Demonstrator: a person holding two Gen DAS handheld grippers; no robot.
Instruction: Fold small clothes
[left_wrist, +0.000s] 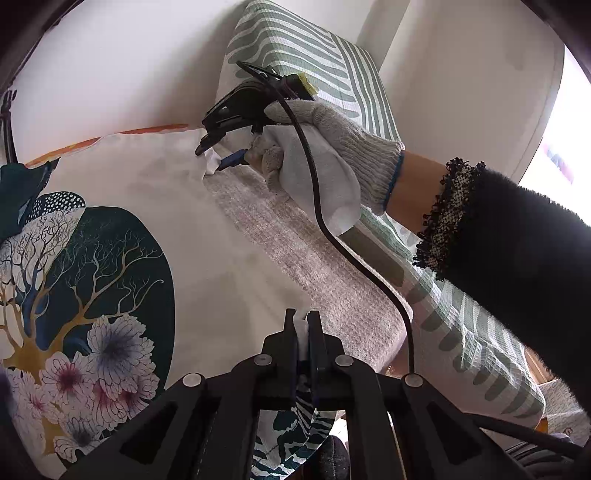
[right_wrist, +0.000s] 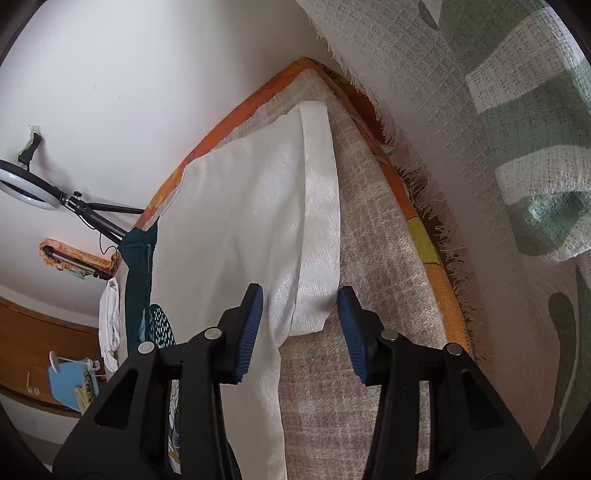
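We see a grey mat (right_wrist: 373, 236) with an orange border (right_wrist: 439, 280) spread flat as the work surface, a green-striped blanket (right_wrist: 524, 122) lying along its far side. On the mat lies the cloth (left_wrist: 207, 236), white on the side facing up, with a dark tree-and-flower print across one part. In the right wrist view a folded white edge of it runs up the mat between the fingers. Our left gripper (left_wrist: 303, 325) is closed tight on a white fold at the near edge. Our right gripper (right_wrist: 301, 299), held in a gloved hand (left_wrist: 325, 147), stands with its jaws apart astride the cloth's far corner, the blue pads (right_wrist: 251, 332) not pressing it. A ring light (right_wrist: 26, 188) stands by the wall.
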